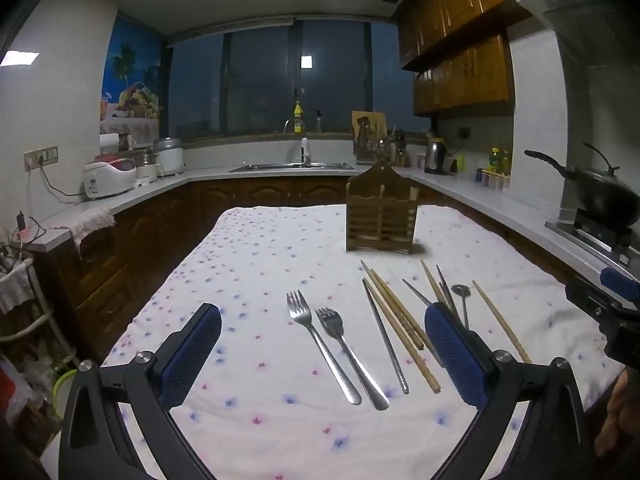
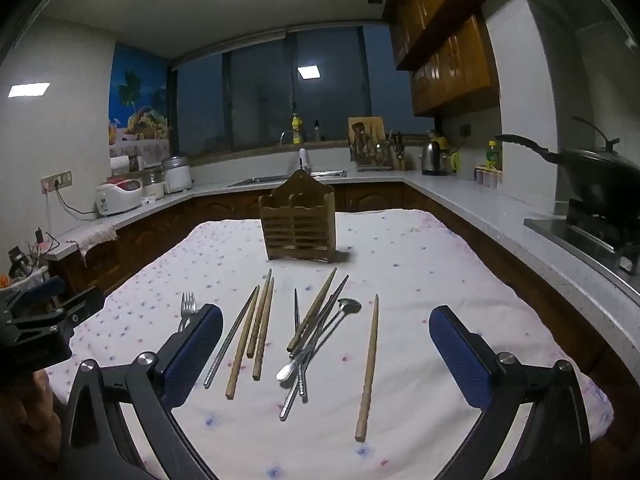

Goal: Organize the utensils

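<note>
A wooden utensil holder (image 1: 381, 212) (image 2: 298, 224) stands upright at the far middle of the table. In the left wrist view two metal forks (image 1: 320, 344) lie side by side between my open left gripper's (image 1: 322, 344) fingers, with wooden and metal chopsticks (image 1: 394, 328) to their right. In the right wrist view my right gripper (image 2: 326, 344) is open and empty above a pile of wooden chopsticks (image 2: 256, 332), metal chopsticks and a small metal spoon (image 2: 320, 336). A single wooden chopstick (image 2: 369, 364) lies to the right. A fork (image 2: 187, 306) shows by the left finger.
A white flower-patterned cloth (image 1: 256, 264) covers the table. Kitchen counters wrap around behind, with a sink (image 1: 292, 167), rice cookers (image 1: 108, 178), a kettle (image 1: 435, 156) and a wok (image 1: 600, 196) on the stove at right. The other gripper shows at each view's edge (image 2: 40, 320).
</note>
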A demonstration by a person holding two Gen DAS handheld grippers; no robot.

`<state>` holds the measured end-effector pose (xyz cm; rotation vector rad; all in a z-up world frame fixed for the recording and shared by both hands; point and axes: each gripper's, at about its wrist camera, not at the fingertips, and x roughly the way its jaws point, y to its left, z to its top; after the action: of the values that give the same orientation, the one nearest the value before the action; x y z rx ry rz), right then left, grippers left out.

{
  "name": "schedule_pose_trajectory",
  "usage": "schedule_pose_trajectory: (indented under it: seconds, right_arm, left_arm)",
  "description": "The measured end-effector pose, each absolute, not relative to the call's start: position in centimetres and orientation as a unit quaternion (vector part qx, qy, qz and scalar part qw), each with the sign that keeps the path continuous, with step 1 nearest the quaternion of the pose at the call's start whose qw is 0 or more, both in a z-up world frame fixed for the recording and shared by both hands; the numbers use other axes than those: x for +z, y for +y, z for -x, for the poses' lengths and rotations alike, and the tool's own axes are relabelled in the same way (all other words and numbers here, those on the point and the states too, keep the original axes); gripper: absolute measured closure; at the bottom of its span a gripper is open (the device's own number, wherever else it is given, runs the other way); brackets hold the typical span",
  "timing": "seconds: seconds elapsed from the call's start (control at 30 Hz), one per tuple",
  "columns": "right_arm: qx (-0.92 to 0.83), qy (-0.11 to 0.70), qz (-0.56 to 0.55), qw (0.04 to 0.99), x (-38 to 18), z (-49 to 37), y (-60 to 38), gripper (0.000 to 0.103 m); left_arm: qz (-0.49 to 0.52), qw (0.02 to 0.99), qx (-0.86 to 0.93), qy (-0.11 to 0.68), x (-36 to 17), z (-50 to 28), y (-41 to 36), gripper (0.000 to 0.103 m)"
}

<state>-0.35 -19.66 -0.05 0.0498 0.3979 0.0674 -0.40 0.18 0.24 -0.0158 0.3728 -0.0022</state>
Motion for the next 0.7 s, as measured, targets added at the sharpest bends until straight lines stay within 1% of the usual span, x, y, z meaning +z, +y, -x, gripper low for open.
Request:
schedule_pose_trajectory:
  seconds: [0.7]
  right_arm:
    - [0.044,0.195,-0.027,0.98,0.42,0.25,-18.89,0.0]
  left_arm:
    - [0.013,0.983,0.0,0.183,0.58,0.36,0.2,0.001]
